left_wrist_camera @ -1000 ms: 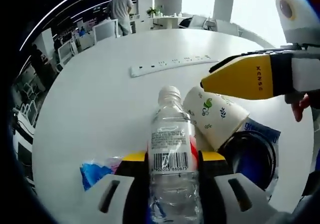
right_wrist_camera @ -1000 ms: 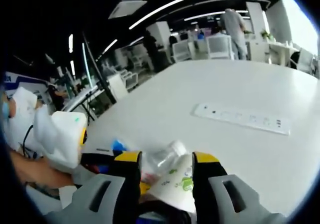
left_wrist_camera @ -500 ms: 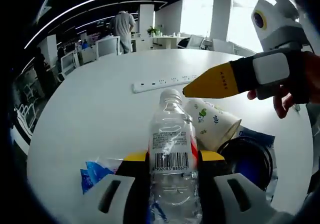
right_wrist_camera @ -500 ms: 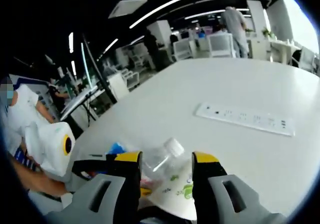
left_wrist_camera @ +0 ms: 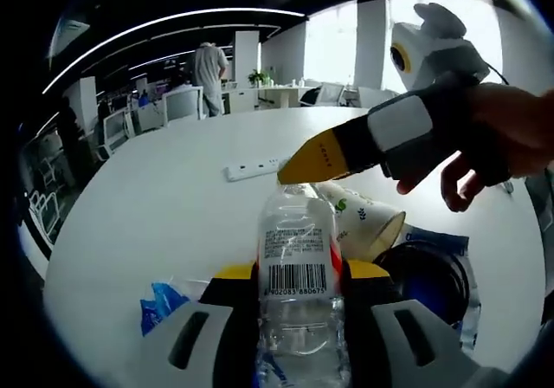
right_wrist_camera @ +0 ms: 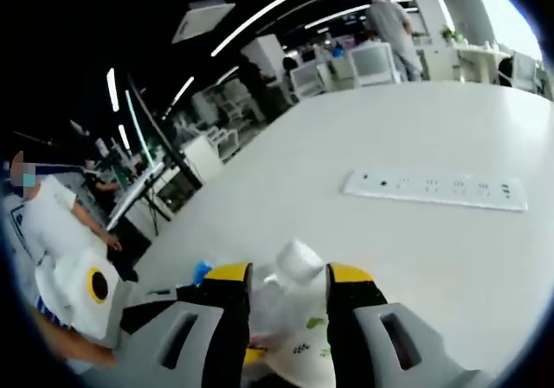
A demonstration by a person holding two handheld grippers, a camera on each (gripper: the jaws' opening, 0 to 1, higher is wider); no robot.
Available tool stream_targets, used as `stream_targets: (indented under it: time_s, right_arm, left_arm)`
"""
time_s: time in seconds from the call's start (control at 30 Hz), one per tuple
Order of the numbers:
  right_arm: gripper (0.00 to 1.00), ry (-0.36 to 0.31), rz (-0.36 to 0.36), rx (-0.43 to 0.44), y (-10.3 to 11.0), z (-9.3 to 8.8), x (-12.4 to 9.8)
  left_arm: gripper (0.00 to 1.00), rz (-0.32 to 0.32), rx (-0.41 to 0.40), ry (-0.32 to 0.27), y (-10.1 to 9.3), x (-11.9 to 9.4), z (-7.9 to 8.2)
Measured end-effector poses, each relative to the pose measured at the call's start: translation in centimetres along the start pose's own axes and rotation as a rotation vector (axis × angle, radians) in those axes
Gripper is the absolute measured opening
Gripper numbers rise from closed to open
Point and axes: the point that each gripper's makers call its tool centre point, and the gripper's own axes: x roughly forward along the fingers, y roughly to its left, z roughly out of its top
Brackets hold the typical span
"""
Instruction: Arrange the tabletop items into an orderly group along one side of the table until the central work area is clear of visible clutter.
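Note:
A clear plastic water bottle (left_wrist_camera: 298,267) with a barcode label stands between the jaws of my left gripper (left_wrist_camera: 300,275), which is shut on its body. My right gripper (left_wrist_camera: 317,157), held by a hand (left_wrist_camera: 498,137), reaches in from the right, and its yellow tip covers the bottle's cap. In the right gripper view the white cap (right_wrist_camera: 298,259) sits between the parted jaws of my right gripper (right_wrist_camera: 289,277). A leaf-printed paper cup (left_wrist_camera: 368,220) lies on its side against the bottle, and the same cup (right_wrist_camera: 303,349) shows low in the right gripper view.
On the round white table (left_wrist_camera: 164,215), a white power strip (left_wrist_camera: 251,170) lies behind the bottle. A black round lid (left_wrist_camera: 426,275) rests on a blue-and-white packet. A blue wrapper (left_wrist_camera: 158,303) lies at the left. A person (right_wrist_camera: 43,223) stands by the table edge.
My right gripper has swung left and closer until its jaws straddle the bottle's cap. The left gripper keeps its hold on the bottle, and the cup has not moved.

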Motion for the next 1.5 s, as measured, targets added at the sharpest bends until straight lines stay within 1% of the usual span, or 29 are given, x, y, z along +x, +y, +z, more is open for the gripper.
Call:
stream_targets:
  time_s: [0.37,0.4,0.47,0.63,0.67,0.7,0.9,1.17,1.5]
  right_arm:
    - [0.26,-0.018,0.010,0.073,-0.2,0.4,0.6]
    - [0.26,-0.023,0.014,0.096,-0.3,0.5,0.7]
    - [0.25,-0.026,0.014,0.116,-0.5,0.5,0.8]
    - [0.22,-0.042,0.033,0.239,-0.7,0.6,0.8]
    - [0.22,-0.040,0.026,0.221,-0.8,0.5,0.8]
    - [0.22,-0.036,0.023,0.211,-0.8,0.5,0.8]
    - [0.20,-0.035,0.014,0.219,-0.6,0.5,0.5]
    - [0.18,-0.059,0.004,0.172,0.2,1.0,0.1]
    - [0.17,-0.092,-0.001,0.144,1.4,1.4,-0.8]
  left_arm:
    - [0.35,-0.002,-0.003,-0.042,-0.1,-0.2,0.3]
    - [0.35,-0.002,0.001,-0.061,-0.3,-0.4,0.3]
    - [0.35,-0.007,0.007,-0.064,-0.4,-0.4,0.4]
    - [0.35,-0.008,-0.002,-0.069,-0.3,-0.3,0.4]
    - [0.35,-0.009,0.000,-0.076,-0.4,-0.4,0.5]
    - [0.35,-0.011,-0.001,-0.071,-0.4,-0.4,0.4]
    - [0.37,-0.024,0.008,-0.083,-0.5,-0.4,0.5]
    - [0.40,-0.028,0.013,-0.075,-0.4,-0.6,0.5]
    - [0.41,-0.027,0.044,-0.062,-0.6,-1.0,0.6]
